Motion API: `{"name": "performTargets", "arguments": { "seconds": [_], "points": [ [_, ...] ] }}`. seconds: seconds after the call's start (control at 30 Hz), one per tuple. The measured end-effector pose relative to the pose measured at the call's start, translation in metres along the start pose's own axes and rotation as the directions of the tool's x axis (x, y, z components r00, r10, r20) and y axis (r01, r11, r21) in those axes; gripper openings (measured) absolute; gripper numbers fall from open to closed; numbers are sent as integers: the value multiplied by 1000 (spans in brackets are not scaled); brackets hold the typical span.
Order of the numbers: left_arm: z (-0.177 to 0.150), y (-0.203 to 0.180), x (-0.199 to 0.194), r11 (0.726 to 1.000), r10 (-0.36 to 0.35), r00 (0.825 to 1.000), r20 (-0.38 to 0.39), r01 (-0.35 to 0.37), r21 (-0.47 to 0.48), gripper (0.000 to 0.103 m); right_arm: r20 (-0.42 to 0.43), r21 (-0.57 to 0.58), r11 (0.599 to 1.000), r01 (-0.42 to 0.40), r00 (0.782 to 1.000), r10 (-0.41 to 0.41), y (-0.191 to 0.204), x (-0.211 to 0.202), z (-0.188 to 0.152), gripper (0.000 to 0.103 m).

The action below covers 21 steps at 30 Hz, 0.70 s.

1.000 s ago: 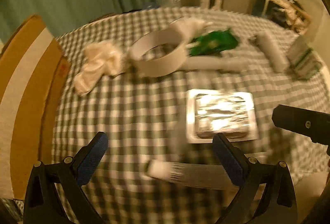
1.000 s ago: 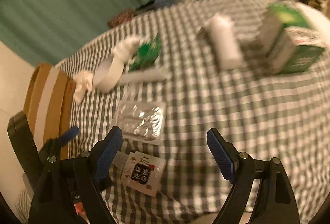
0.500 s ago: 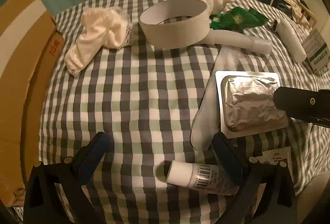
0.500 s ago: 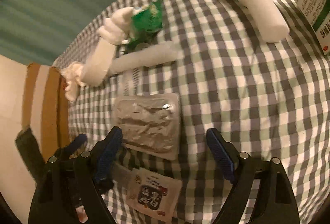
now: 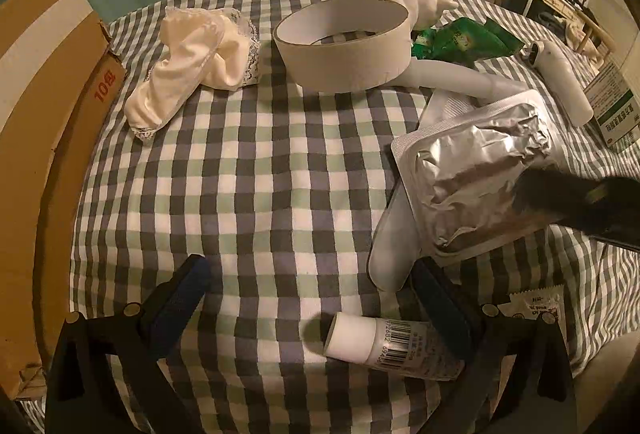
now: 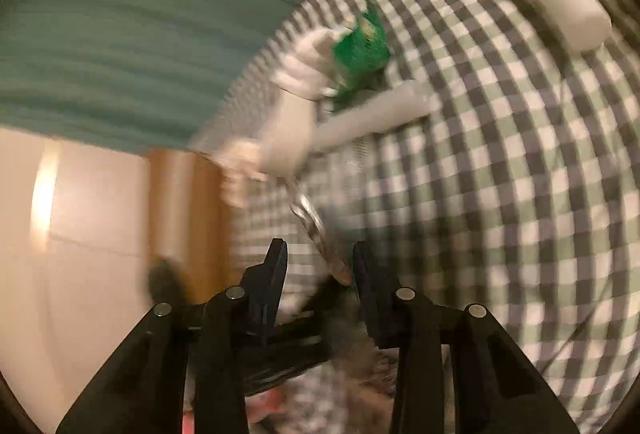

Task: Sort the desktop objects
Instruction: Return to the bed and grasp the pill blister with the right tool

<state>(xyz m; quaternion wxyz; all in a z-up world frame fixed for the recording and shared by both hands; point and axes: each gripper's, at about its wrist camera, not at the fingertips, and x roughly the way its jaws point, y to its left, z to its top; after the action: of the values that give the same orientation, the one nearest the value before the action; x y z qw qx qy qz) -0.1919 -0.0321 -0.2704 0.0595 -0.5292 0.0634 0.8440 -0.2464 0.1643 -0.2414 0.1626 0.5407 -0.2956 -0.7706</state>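
My right hand-held gripper (image 6: 320, 262) has just been closing on the foil pack (image 5: 476, 170) (edge only); it could slip.

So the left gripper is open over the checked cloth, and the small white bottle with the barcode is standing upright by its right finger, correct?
Not quite. The left gripper is open over the checked cloth, but the small white bottle is lying on its side by the right finger, not standing upright. The left wrist view shows this.
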Motion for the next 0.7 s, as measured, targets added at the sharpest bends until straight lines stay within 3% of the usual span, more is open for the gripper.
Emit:
{"name": "performTargets", "arguments": {
  "seconds": [0.07, 0.17, 0.23, 0.37, 0.47, 0.5, 0.53, 0.57, 0.6, 0.63, 0.7],
  "points": [
    [-1, 2, 1, 1000, -5, 1000, 2, 5, -3, 103, 8, -39, 998, 53, 999, -53, 5, 5, -1, 23],
    [-1, 4, 1, 1000, -5, 1000, 2, 5, 1, 103, 63, -49, 999, 1, 998, 2, 8, -8, 2, 11],
    [-1, 4, -5, 1000, -16, 1000, -2, 16, 1, 103, 133, -64, 997, 43, 991, -34, 13, -25, 1, 8],
    [9, -5, -14, 995, -99, 995, 26, 99, 2, 103, 274, -71, 980, 187, 948, -161, 13, -65, -2, 8],
    [20, -29, -14, 990, -75, 994, 80, 64, 127, 103, 328, -71, 963, 259, 918, -222, 5, -88, -6, 8],
    [24, -34, -11, 985, -70, 994, 84, 56, 160, 99, 318, -64, 966, 249, 923, -217, 2, -88, -5, 8],
    [27, -40, -5, 979, -79, 994, 79, 62, 196, 74, 308, -46, 971, 234, 928, -209, -1, -83, -1, 8],
    [29, -43, 0, 970, -121, 992, 46, 109, 216, 61, 295, -31, 975, 220, 934, -202, -9, -88, -2, 8],
    [33, -44, 0, 968, -154, 987, 37, 143, 204, 55, 282, -24, 975, 222, 937, -207, -11, -85, -3, 8],
    [37, -43, -2, 968, -167, 985, 33, 158, 194, 33, 286, -24, 971, 239, 932, -222, -13, -86, -4, 8],
    [40, -44, -6, 961, -172, 985, 20, 163, 224, 29, 288, -58, 962, 268, 927, -241, -6, -81, -3, 8]
  ]
}}
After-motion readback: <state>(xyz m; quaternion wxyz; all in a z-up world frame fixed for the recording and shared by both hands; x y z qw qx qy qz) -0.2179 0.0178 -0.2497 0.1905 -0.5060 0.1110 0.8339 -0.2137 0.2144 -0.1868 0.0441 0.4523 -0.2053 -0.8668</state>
